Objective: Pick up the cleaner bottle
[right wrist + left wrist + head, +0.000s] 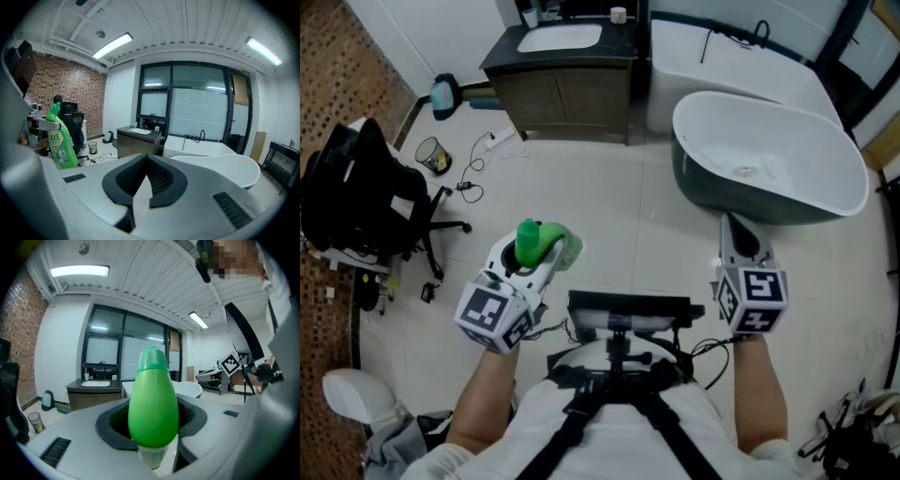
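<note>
One green cleaner bottle (63, 147) with angled neck.

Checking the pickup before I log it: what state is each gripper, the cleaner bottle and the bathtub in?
cleaner bottle: upright, cap on, held aloft.
left gripper: shut on the cleaner bottle.
right gripper: shut, nothing between its jaws.
bathtub: empty, no water visible.

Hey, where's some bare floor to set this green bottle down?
Bare tile floor lies in front of the vanity, left of the bathtub. It is crowded at far left: office chair, bin and cable.
</note>
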`<state>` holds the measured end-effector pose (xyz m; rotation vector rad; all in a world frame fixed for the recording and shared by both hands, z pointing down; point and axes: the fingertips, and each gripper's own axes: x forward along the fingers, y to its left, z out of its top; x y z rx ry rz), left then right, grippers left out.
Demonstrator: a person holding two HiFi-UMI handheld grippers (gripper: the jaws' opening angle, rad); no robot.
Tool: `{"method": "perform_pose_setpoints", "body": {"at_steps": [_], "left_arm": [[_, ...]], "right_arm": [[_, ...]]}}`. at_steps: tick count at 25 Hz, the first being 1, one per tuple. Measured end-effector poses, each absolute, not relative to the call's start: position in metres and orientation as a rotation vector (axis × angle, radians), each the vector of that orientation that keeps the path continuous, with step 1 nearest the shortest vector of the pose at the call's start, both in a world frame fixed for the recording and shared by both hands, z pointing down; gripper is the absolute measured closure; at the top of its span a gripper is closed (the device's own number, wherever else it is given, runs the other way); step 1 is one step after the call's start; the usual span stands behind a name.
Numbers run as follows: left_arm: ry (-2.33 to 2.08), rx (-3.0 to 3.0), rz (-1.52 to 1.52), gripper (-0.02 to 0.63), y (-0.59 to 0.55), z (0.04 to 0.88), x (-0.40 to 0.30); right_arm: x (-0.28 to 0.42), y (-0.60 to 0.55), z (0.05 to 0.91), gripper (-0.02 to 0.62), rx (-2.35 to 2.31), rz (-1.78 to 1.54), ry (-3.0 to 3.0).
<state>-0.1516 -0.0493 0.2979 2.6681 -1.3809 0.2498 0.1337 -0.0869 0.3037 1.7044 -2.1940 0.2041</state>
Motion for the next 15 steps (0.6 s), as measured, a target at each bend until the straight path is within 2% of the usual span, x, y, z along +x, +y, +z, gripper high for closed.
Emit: {"method": "perform_pose_setpoints", "body": {"at_steps": [15], "left_arm": [[-1.377, 2.674, 0.255, 0.42, -0.0495, 0.2974, -0.1493]], "right_arm": [[0.1301, -0.0885, 0.3046, 0.592, 1.68, 0.19, -2.199]]}}
